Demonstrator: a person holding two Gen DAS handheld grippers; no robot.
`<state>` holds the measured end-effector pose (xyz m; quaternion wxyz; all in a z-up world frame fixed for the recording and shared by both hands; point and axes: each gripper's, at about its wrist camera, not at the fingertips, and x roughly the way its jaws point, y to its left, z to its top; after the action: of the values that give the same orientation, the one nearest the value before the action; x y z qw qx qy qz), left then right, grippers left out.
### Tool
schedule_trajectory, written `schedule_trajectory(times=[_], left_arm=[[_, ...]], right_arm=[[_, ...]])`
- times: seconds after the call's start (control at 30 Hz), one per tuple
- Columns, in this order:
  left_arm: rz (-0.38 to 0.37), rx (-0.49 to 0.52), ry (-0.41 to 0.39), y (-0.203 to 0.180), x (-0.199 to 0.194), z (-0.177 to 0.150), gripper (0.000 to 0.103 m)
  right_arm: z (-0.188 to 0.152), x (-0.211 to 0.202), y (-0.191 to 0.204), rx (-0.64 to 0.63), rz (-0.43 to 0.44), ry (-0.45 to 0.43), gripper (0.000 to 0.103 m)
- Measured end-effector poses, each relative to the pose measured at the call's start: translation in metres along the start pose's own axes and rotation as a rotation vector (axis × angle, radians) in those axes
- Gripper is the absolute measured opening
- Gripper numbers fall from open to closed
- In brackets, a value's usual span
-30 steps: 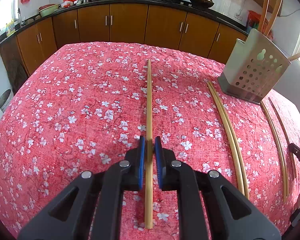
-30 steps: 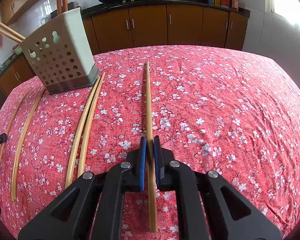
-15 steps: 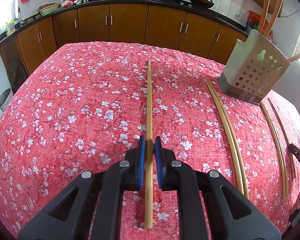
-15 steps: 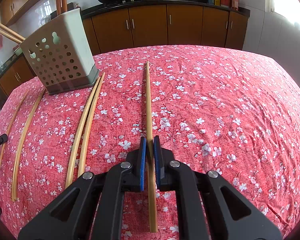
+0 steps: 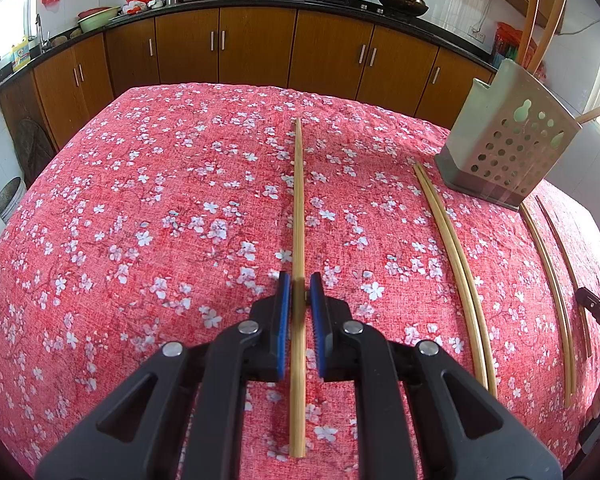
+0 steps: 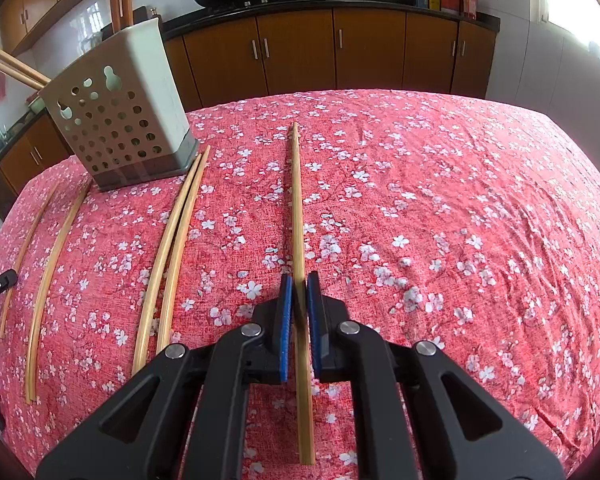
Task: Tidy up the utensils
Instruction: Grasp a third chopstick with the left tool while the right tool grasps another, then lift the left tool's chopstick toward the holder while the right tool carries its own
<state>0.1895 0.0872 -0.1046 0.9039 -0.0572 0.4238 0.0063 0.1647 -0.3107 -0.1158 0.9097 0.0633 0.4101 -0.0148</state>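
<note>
Chopsticks are the job: long, thin, pale bamboo sticks, plain, slightly tapered toward the far end. Left gripper (image 5: 299,286) is clenched on one chopstick (image 5: 298,200), blue pads tight on both sides near its rear third; stick runs straight ahead over the red floral tablecloth (image 5: 140,220). Right gripper (image 6: 299,282) likewise grasps its own chopstick (image 6: 296,200), same way, blue pads pinching it. Whether either stick lies on the cloth or is held just above it, can't tell. Between the 2 grippers lie more sticks on the cloth: a close pair (image 6: 172,248) side by side, touching or nearly so, then 2 singles (image 6: 52,264) a bit apart from each other. Grey perforated utensil holder (image 6: 120,120) stands upright at the far end of those, w/ a few sticks leaning out its top. Vs earlier frames: no change seen, both grips same, sticks in same places, neither gripper shifted
</note>
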Motion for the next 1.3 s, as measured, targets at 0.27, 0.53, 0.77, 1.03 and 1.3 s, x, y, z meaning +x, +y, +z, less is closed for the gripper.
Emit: schedule_trajectory(times=[0.27, 0.53, 0.77, 1.03, 1.3], left_arm=[[-0.002, -0.002, 0.0, -0.001, 0.0, 0.0, 0.013], [0.026, 0.065, 0.007, -0.014, -0.007, -0.009, 0.015], [0.045, 0.085, 0.009, -0.018, -0.01, -0.014, 0.008], [0.022, 0.073, -0.088, -0.014, -0.048, -0.003, 0.008], [-0.059, 0.013, -0.257, -0.014, -0.109, 0.037, 0.008]], right_arm=[[0.001, 0.0, -0.001, 0.0, 0.0, 0.0, 0.009], [-0.004, -0.006, 0.001, -0.016, -0.008, 0.001, 0.009], [-0.006, -0.009, -0.004, 0.003, 0.014, 0.0, 0.008], [0.007, -0.051, -0.013, 0.031, 0.03, -0.129, 0.008], [0.031, -0.101, -0.016, 0.045, 0.046, -0.283, 0.007]])
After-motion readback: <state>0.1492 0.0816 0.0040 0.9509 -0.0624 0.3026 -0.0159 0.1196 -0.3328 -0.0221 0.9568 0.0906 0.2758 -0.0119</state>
